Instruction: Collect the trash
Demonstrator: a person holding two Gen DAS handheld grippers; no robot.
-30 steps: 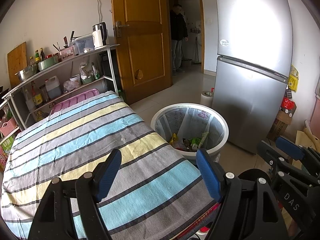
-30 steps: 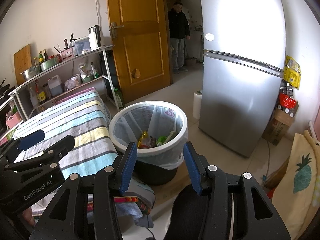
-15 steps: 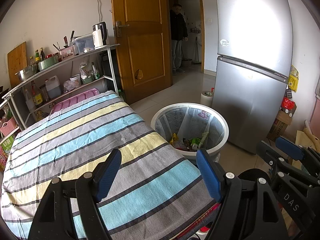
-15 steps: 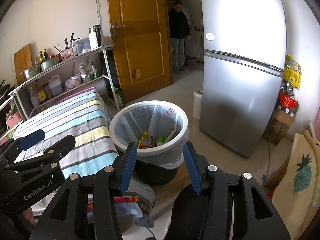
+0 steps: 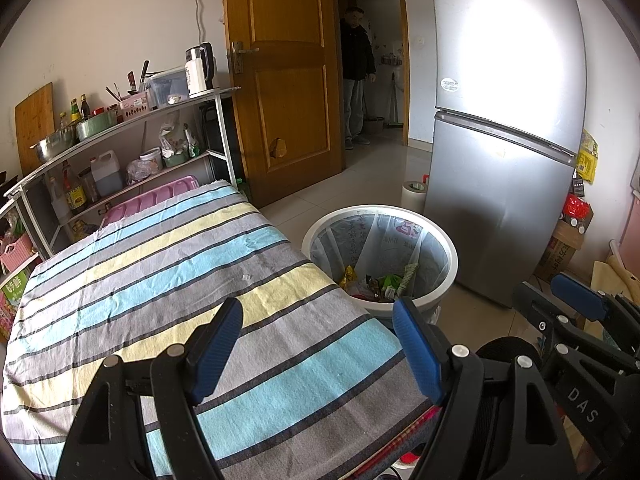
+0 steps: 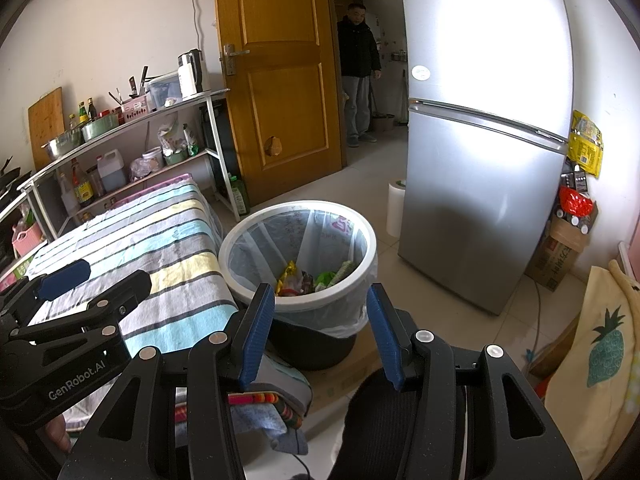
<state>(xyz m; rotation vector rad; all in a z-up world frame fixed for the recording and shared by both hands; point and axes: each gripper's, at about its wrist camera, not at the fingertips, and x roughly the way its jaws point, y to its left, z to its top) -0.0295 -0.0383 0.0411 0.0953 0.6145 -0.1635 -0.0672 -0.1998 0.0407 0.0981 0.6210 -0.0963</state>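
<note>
Left gripper (image 5: 318, 346): two black plastic arms with triangular cut-outs, silver round screws at the pivots, and ribbed blue pads on the fingers (image 5: 218, 346). In the right wrist view its side carries white lettering "GenRobot.AI".

Right gripper (image 6: 320, 334): same build, black frame, silver screws, ribbed blue pads (image 6: 256, 334). From the left wrist view its side shows white letters "DAS".

Below the left gripper's lettered side, a patch of bare skin.

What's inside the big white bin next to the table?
The white bin holds a clear liner bag and a small heap of yellow, green and red wrappers at the bottom. Whatever lies beneath that heap is hidden.
</note>
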